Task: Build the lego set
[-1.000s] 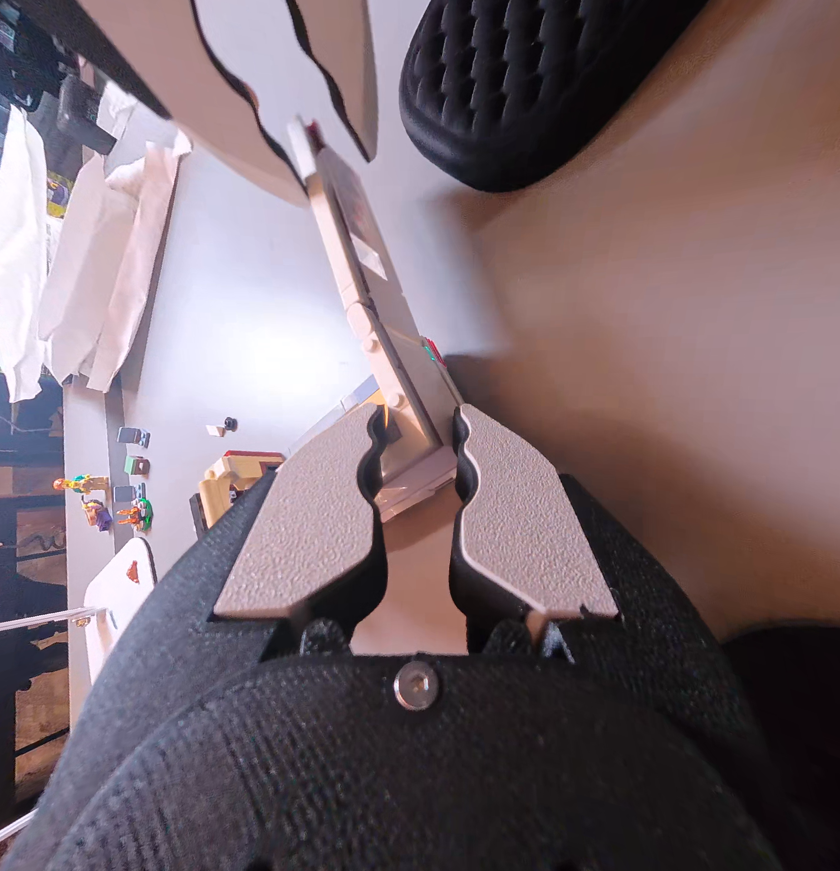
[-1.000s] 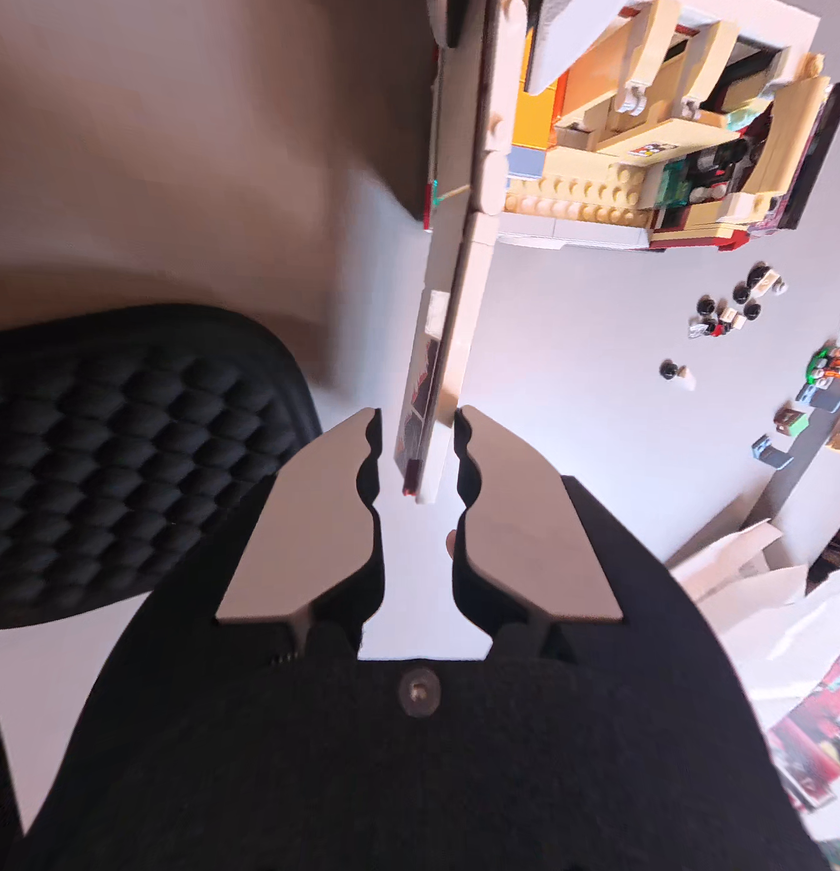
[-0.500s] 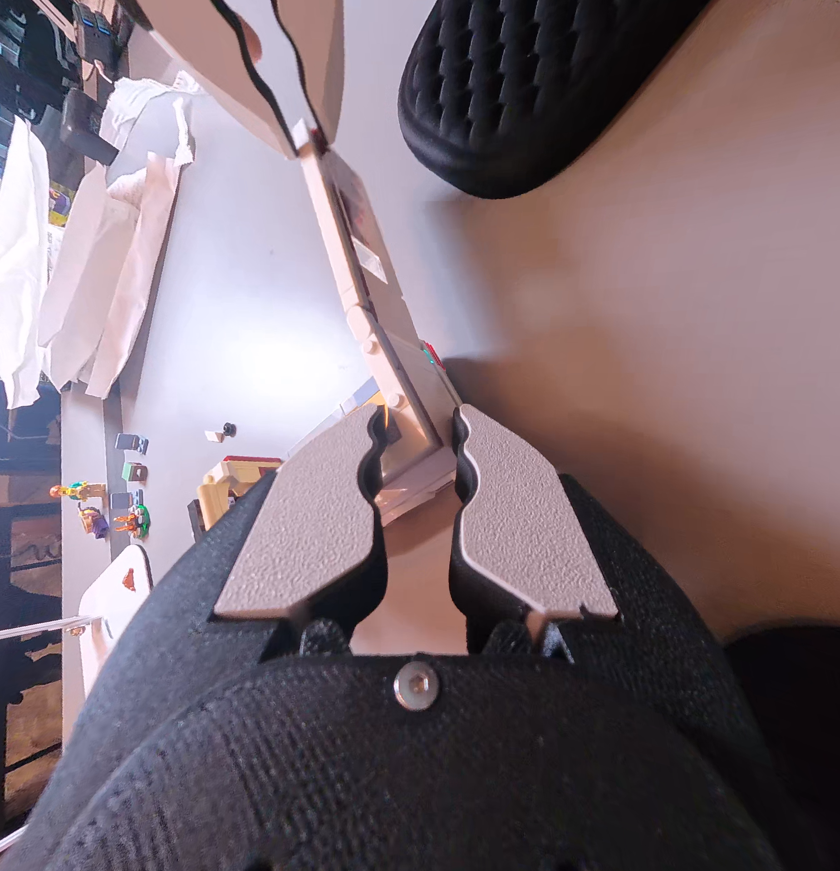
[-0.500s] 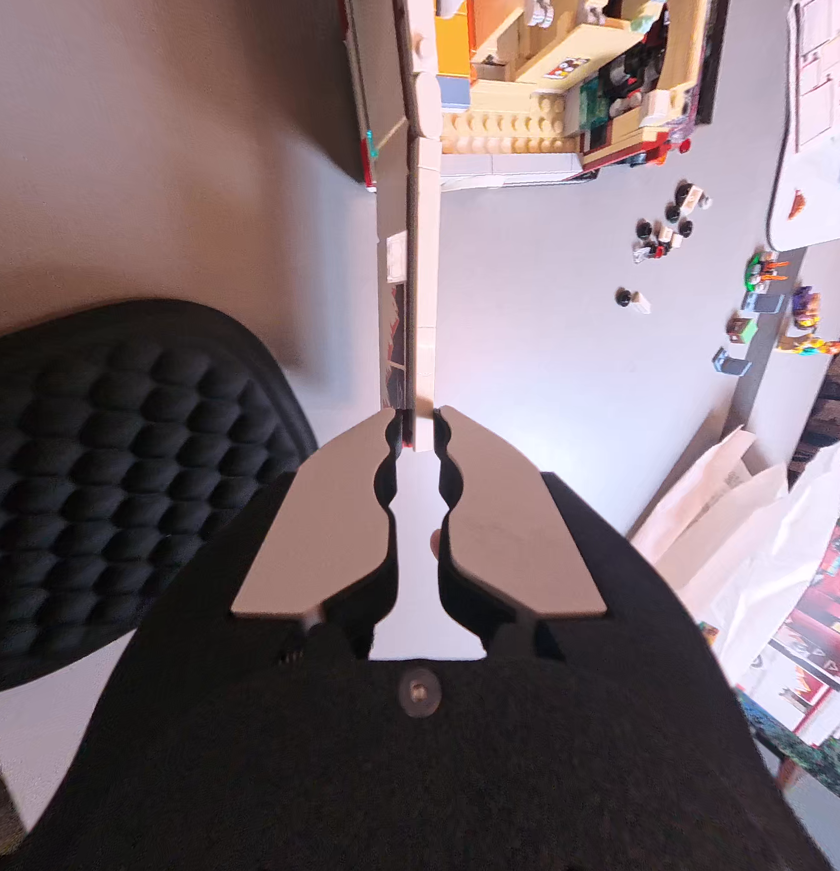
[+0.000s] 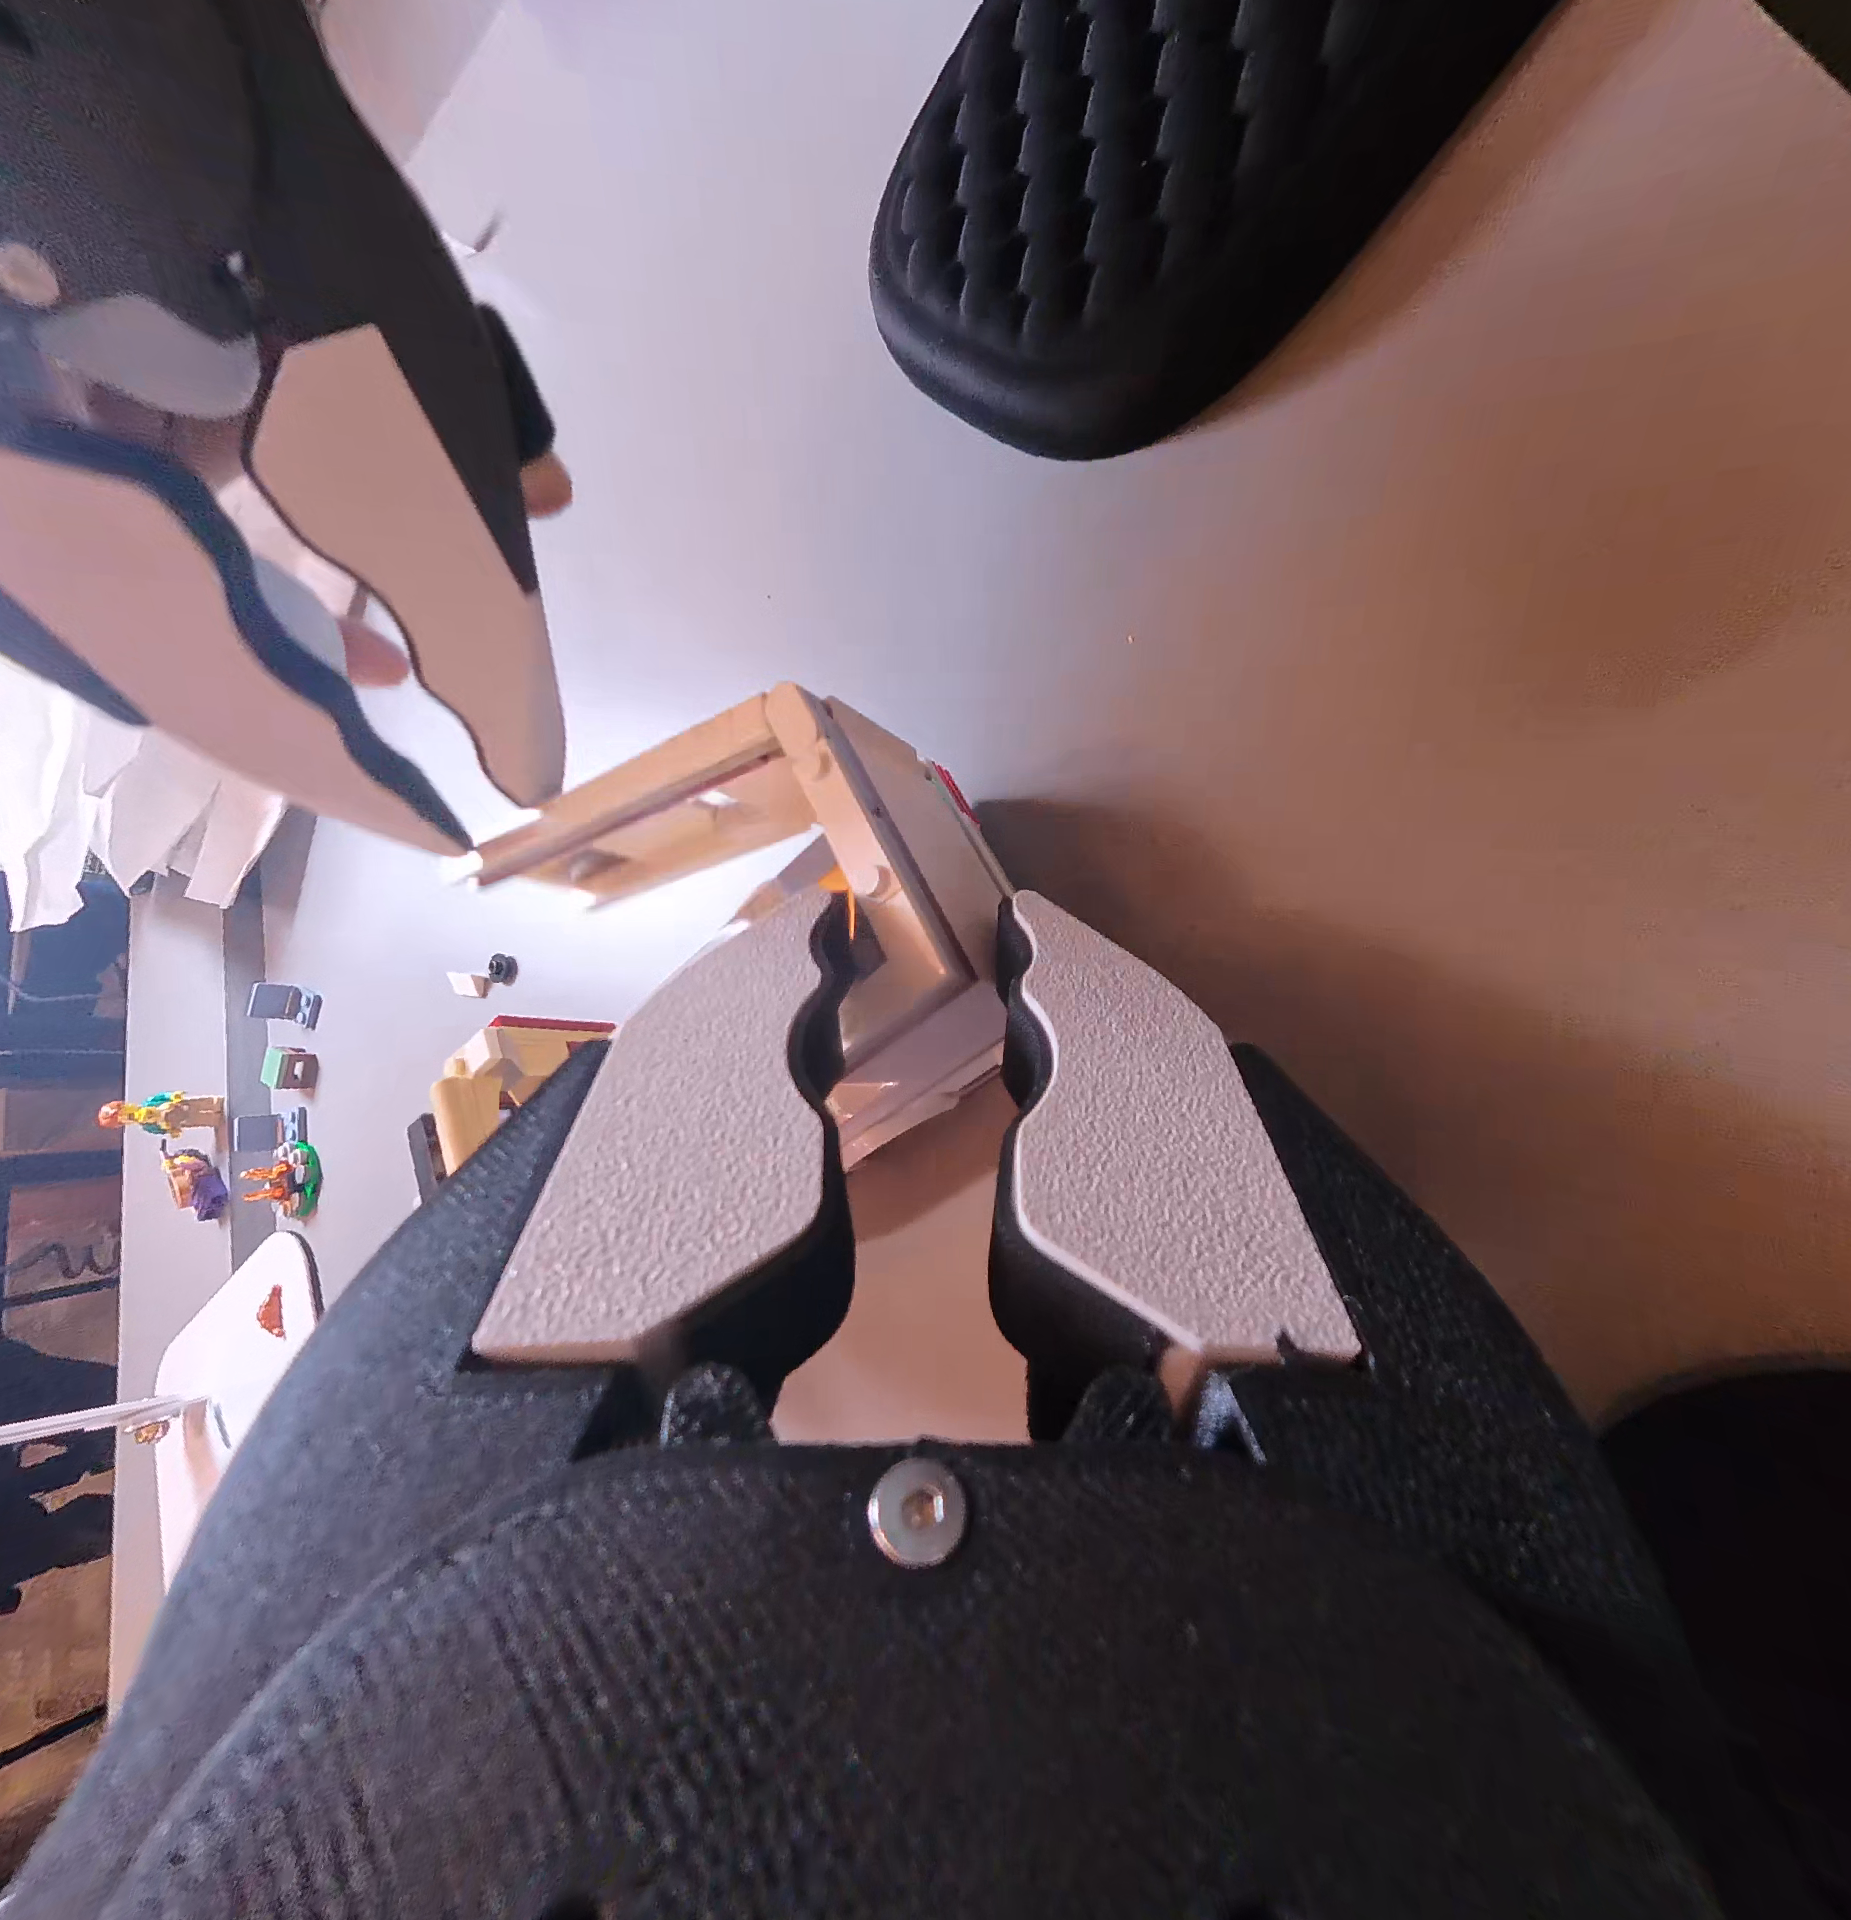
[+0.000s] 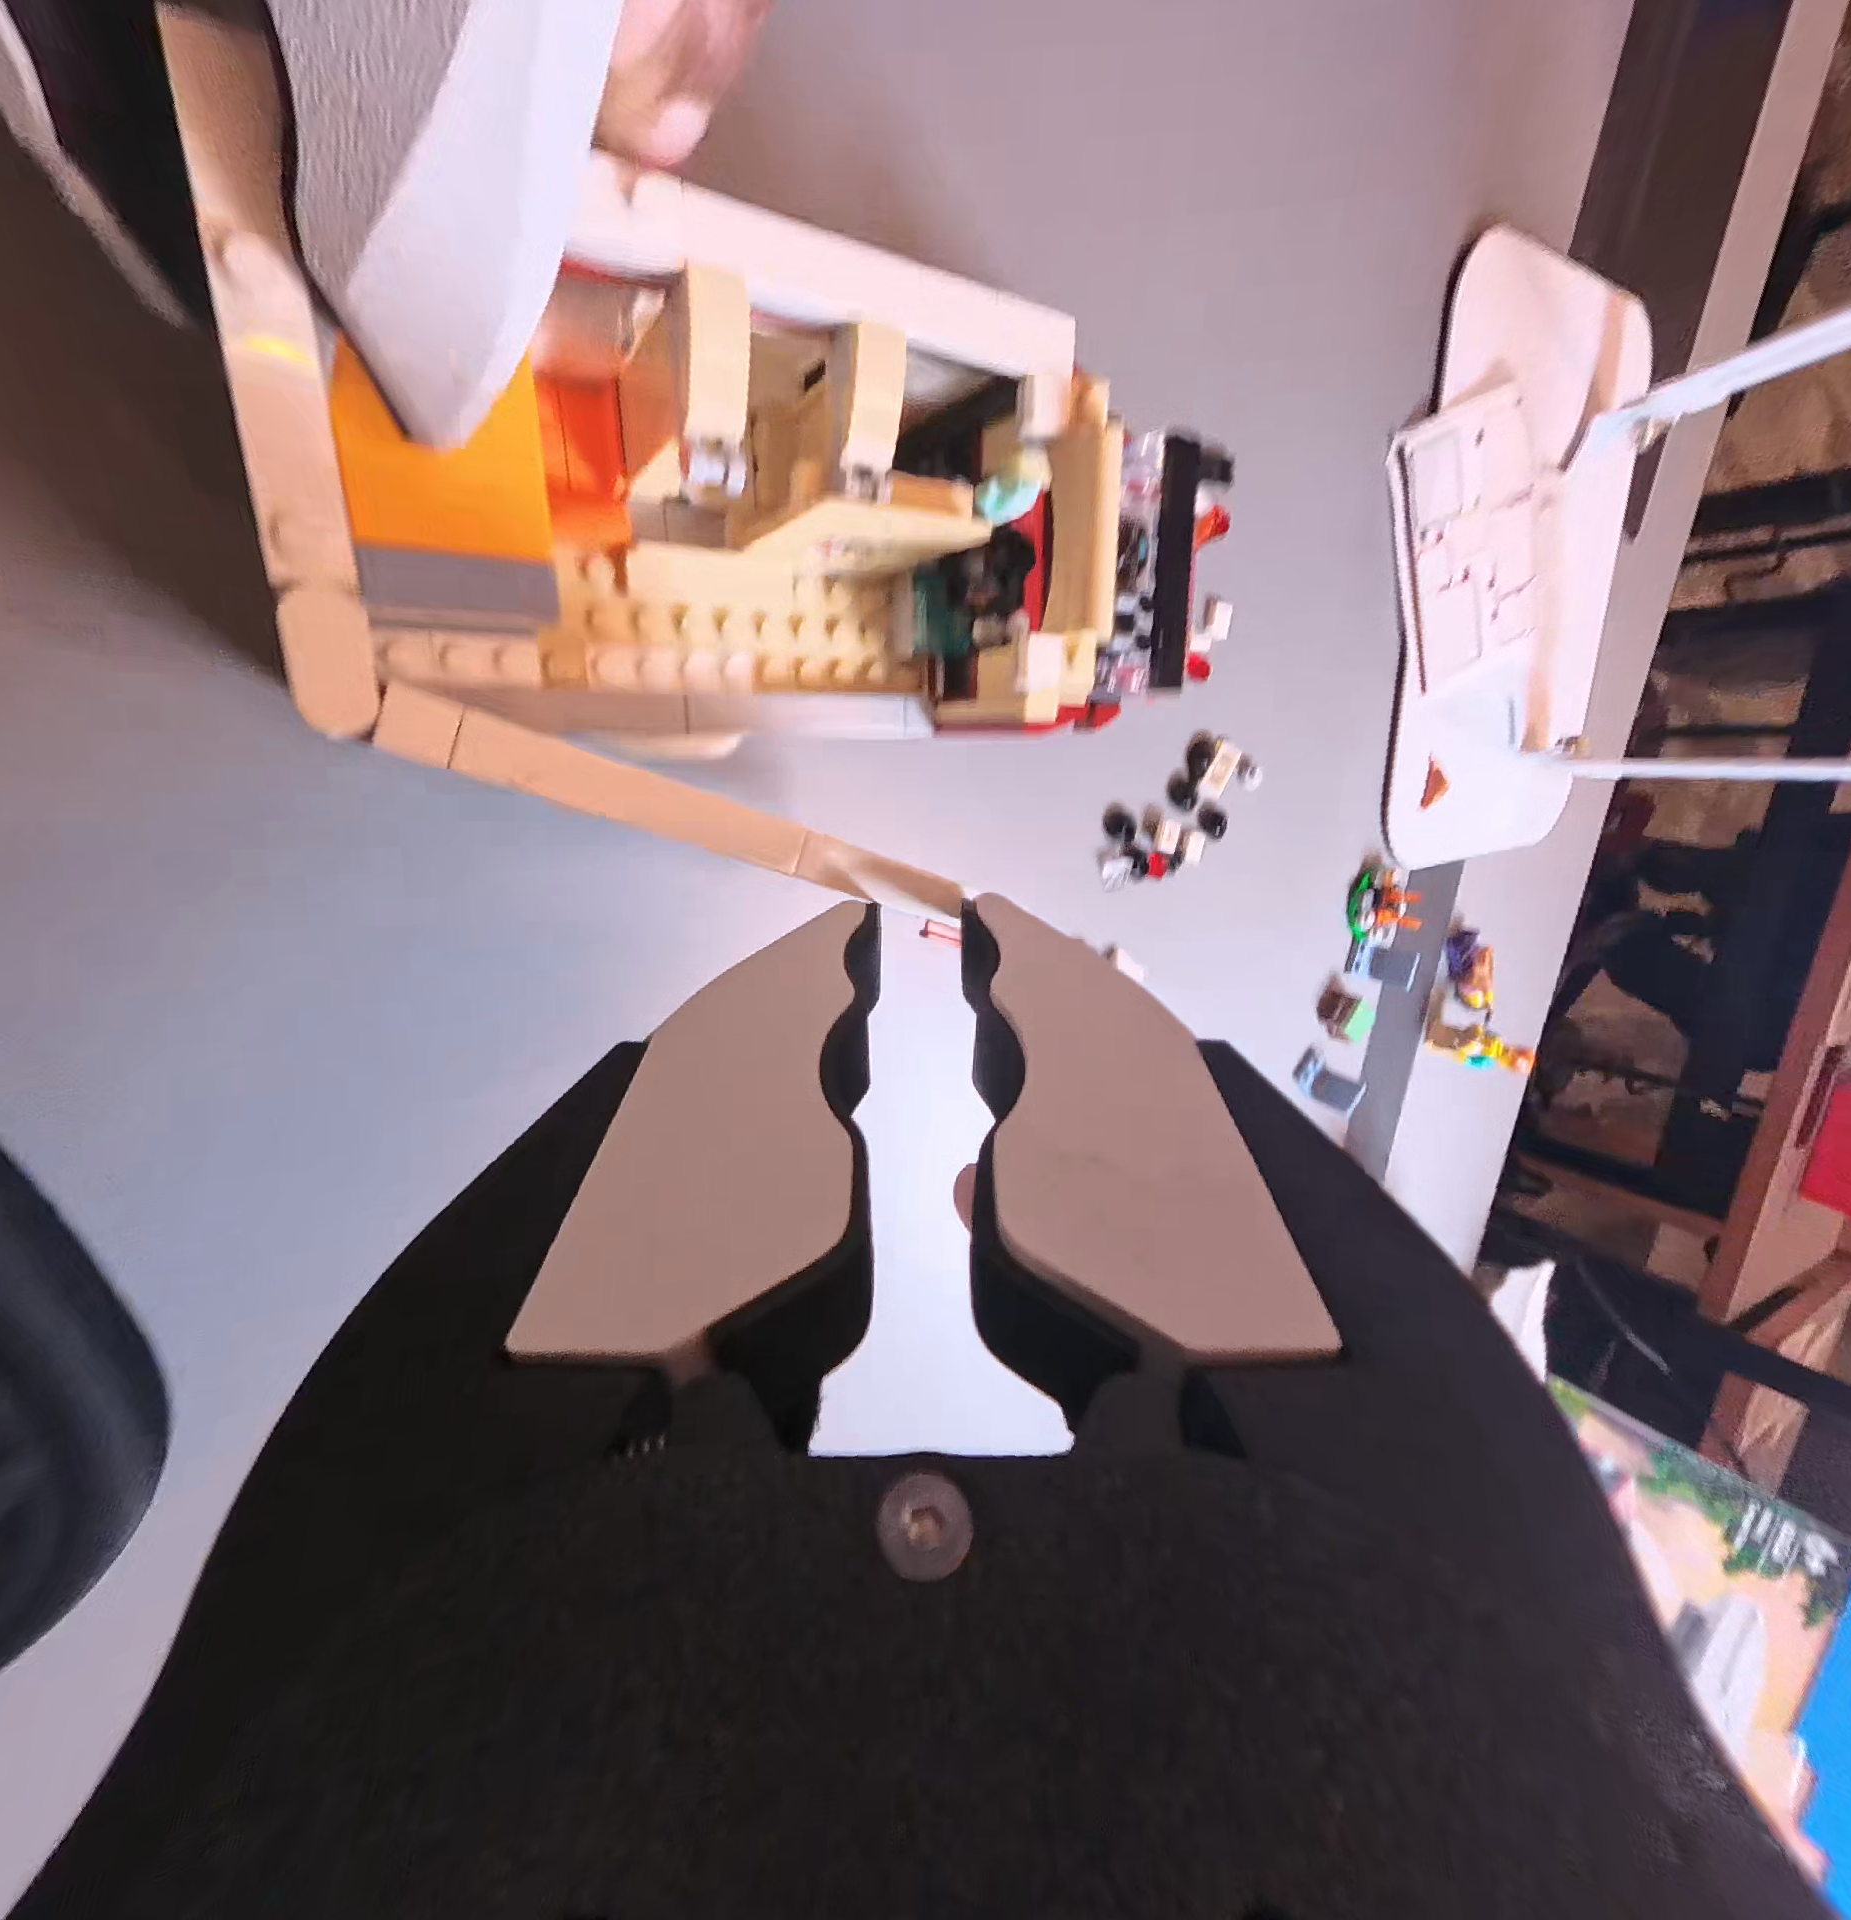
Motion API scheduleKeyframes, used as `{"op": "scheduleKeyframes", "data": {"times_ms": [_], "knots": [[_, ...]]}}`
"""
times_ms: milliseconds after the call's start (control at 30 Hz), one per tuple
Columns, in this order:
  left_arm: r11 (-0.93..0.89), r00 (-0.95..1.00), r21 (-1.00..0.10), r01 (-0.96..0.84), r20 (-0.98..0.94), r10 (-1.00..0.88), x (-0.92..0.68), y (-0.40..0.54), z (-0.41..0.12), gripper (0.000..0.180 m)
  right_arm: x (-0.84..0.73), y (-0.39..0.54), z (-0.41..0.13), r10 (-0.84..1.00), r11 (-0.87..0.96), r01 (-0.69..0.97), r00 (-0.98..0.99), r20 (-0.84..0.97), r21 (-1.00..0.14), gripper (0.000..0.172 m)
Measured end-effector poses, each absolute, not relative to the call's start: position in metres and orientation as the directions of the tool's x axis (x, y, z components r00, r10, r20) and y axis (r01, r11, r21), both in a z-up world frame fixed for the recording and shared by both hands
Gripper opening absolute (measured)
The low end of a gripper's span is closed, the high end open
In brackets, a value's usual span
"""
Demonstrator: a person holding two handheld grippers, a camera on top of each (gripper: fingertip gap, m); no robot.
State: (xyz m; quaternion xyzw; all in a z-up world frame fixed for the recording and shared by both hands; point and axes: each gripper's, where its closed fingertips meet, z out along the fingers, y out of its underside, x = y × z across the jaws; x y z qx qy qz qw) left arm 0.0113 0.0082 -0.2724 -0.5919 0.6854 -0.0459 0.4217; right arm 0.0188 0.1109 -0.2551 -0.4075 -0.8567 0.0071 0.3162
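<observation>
My left gripper (image 5: 916, 914) is shut on the white-framed end wall (image 5: 905, 987) of a tan brick building. The building's open interior (image 6: 755, 561) shows in the right wrist view, with one left finger (image 6: 453, 239) lying over it. A long tan wall panel (image 5: 640, 800) hangs from a hinge at the wall's far corner and stands at an angle to it. My right gripper (image 6: 919, 909) is shut on that panel's free end (image 6: 879, 873). In the left wrist view it (image 5: 495, 816) comes in from the upper left.
A black padded chair back (image 5: 1108, 208) is close by beyond the building. Loose small bricks (image 6: 1181, 821), minifigures (image 6: 1461, 997) and a white tray (image 6: 1503, 582) lie on the grey table. White paper bags (image 5: 121, 810) lie at its far end. The left tips stand about 6 cm off the building's open interior (image 6: 755, 561).
My right gripper closed on the free end of the straight wall panel, then swung it about its hinge, so it now stands folded at an angle. My left gripper kept its hold.
</observation>
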Motion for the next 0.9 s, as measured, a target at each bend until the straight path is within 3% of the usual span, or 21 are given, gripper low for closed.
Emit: {"op": "scheduleKeyframes", "data": {"times_ms": [367,600,733,900], "knots": [[0.304,0.048,-0.58,-0.756,-0.512,-0.858,0.012,0.007,-0.272,0.027,-0.001,0.087,-0.257,0.741,0.661,0.619,-0.452,0.496,-0.424,0.012],[0.305,0.046,-0.58,-0.755,-0.512,-0.858,0.012,0.006,-0.272,0.027,0.0,0.085,-0.256,0.734,0.669,0.614,-0.458,0.501,-0.419,0.013],[0.302,0.049,-0.574,-0.761,-0.515,-0.856,0.012,0.006,-0.272,0.027,0.005,0.082,-0.249,0.702,0.701,0.61,-0.498,0.51,-0.369,0.026],[0.304,0.046,-0.575,-0.76,-0.513,-0.857,0.012,0.006,-0.272,0.027,0.022,0.08,-0.259,0.474,0.847,0.53,-0.712,0.518,-0.048,0.056]]}}
